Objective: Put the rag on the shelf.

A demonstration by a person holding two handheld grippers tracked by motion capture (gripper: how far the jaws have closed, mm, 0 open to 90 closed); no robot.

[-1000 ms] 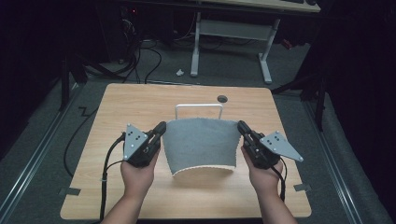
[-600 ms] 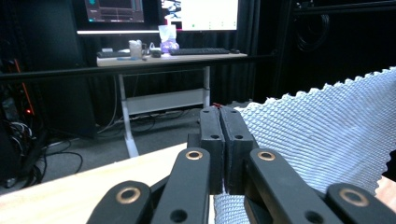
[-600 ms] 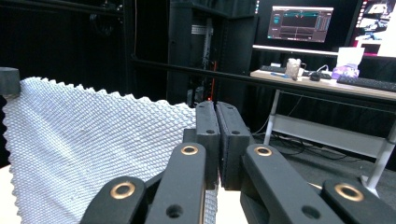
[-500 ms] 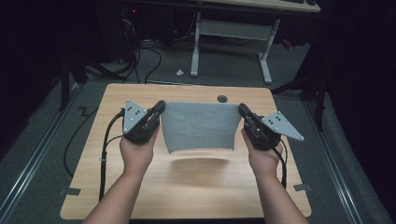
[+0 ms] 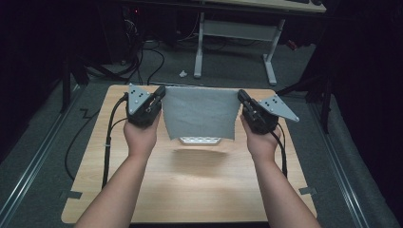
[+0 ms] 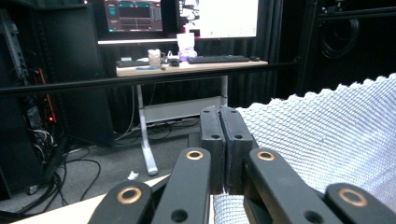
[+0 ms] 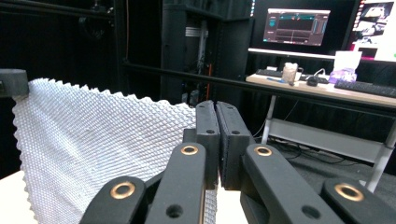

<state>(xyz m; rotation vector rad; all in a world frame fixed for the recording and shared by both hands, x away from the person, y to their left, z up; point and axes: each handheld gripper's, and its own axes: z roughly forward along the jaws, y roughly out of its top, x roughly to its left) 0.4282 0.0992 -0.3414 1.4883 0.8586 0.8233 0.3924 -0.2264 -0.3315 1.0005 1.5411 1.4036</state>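
A grey textured cloth (image 5: 199,114) hangs stretched between my two grippers above the wooden table (image 5: 199,185). The left gripper (image 5: 160,93) is shut on the cloth's upper left corner and the right gripper (image 5: 241,97) on its upper right corner. In the left gripper view the black jaws (image 6: 219,135) are pressed together on the cloth (image 6: 327,135), which spreads off to the right. The right gripper view has its jaws (image 7: 217,135) closed on the cloth (image 7: 93,140), whose zigzag edge runs left to the other gripper's jaw (image 7: 11,81).
A small white perforated object (image 5: 199,140) lies on the table under the cloth's lower edge. Cables trail from both grippers along the table sides. Beyond the far edge stand white desk legs (image 5: 271,61); a desk with keyboard (image 6: 219,59) and monitors sits farther back.
Both hands have carried the cloth up and toward the far side of the table. Its lower edge has come off the table, and the white object now shows below it.
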